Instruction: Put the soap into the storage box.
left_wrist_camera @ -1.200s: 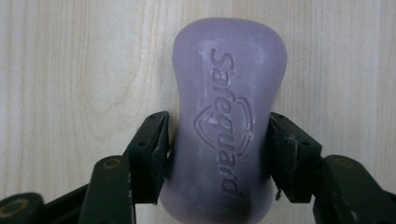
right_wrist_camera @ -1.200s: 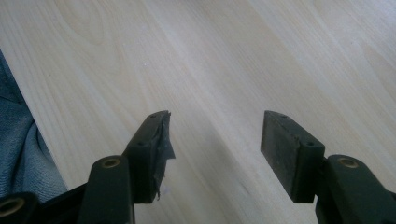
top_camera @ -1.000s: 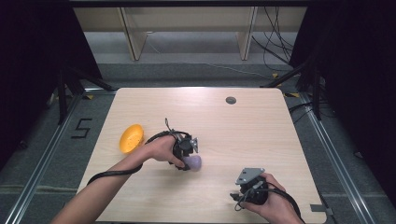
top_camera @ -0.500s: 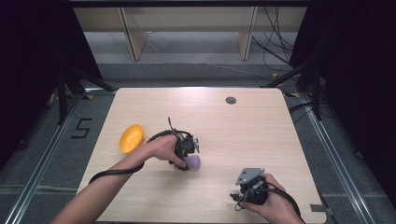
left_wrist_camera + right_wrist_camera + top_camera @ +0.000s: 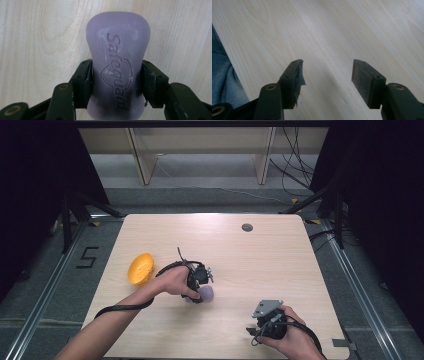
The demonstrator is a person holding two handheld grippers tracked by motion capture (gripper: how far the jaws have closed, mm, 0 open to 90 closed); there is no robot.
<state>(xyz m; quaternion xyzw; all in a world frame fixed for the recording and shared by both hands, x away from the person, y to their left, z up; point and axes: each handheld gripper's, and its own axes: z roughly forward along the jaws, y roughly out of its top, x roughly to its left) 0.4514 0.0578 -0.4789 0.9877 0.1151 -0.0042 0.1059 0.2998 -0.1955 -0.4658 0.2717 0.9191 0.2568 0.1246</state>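
Soap bar [image 5: 117, 72] sits clamped between left hand-held gripper [image 5: 117, 82] pads, which just closed; right hand-held gripper [image 5: 325, 80] gapes.

Black grippers [image 5: 199, 285] w/ trailing cables; grey triangular plate [image 5: 266, 307]

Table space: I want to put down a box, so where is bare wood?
The far half of the table is bare up to the small dark grommet. Crowded: the yellow bowl, the left tool closing on the purple soap, the right tool.
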